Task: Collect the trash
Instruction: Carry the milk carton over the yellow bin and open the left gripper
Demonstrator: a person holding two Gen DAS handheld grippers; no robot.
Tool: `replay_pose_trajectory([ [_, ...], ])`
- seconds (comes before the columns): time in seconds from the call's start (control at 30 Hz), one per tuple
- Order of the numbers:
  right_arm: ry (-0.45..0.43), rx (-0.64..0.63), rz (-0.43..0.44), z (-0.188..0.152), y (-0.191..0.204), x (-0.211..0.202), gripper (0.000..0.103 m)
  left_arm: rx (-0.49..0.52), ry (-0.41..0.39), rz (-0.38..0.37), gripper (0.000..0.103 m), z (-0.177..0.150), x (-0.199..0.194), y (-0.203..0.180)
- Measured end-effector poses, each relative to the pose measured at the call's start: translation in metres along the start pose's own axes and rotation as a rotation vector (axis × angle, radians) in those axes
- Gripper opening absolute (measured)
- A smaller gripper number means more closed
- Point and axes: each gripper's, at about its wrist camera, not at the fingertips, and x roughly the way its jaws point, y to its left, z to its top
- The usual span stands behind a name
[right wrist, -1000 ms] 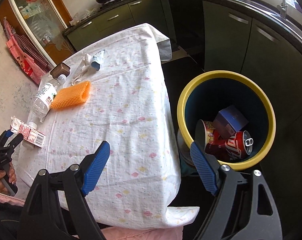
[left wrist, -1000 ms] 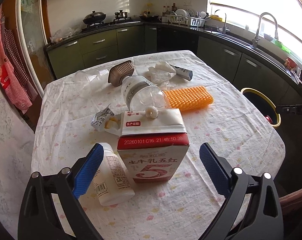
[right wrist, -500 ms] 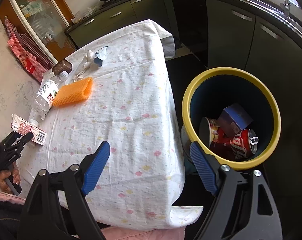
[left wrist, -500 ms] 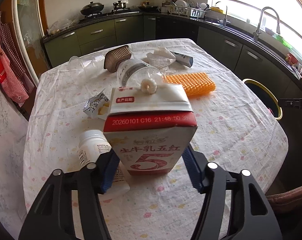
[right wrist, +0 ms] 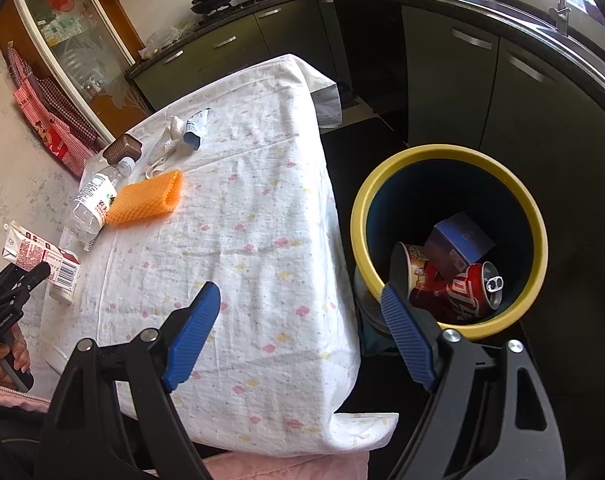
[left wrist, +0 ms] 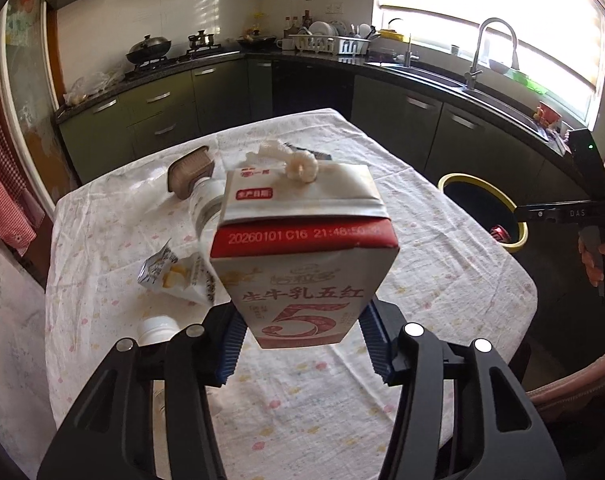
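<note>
A red and white milk carton (left wrist: 302,272) hangs above the flowered tablecloth (left wrist: 442,280), tilted toward the camera. My left gripper (left wrist: 302,332) is shut on its lower sides, blue pads pressing both faces. In the right wrist view the same carton (right wrist: 42,258) shows at the far left, clear of the cloth. My right gripper (right wrist: 298,296) stands open and empty over the table's near corner, beside the yellow-rimmed trash bin (right wrist: 446,152). The bin holds a red can (right wrist: 470,292), a blue box (right wrist: 458,244) and a paper cup (right wrist: 410,272).
On the cloth lie a clear water bottle (right wrist: 92,200), an orange sponge (right wrist: 146,200), a brown tub (right wrist: 122,150), a tube (right wrist: 194,132), a crumpled tissue (right wrist: 166,148), a small white bottle (left wrist: 156,328) and a torn wrapper (left wrist: 170,276). Dark cabinets ring the room.
My left gripper closed on the milk carton and lifted it off the table, toward the camera. The right gripper stayed open in much the same place by the bin.
</note>
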Motion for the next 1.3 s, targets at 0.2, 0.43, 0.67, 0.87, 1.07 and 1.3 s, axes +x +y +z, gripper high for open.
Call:
replay_pose_trajectory([
  [0.2,-0.032,0.070,-0.041,-0.011,-0.030,-0.018,0.078,0.085,-0.022,-0.140,0.052,0.043,0.017,-0.046],
  [0.43,-0.061,0.147,-0.069,-0.024,-0.066,-0.034,0.078,0.210,0.016,-0.340,0.052,0.098,0.063,-0.129],
  [0.67,-0.077,0.213,-0.081,-0.038,-0.097,-0.045,0.078,0.350,0.073,-0.447,0.052,0.137,0.126,-0.230],
  [0.87,-0.073,0.253,-0.079,-0.046,-0.116,-0.044,0.078,0.409,0.128,-0.448,0.052,0.155,0.189,-0.288],
  [1.07,-0.066,0.267,-0.067,-0.045,-0.122,-0.039,0.078,0.421,0.170,-0.416,0.054,0.155,0.238,-0.321],
  [1.3,-0.057,0.247,-0.048,-0.041,-0.114,-0.032,0.078,0.406,0.143,-0.375,0.066,0.148,0.212,-0.301],
])
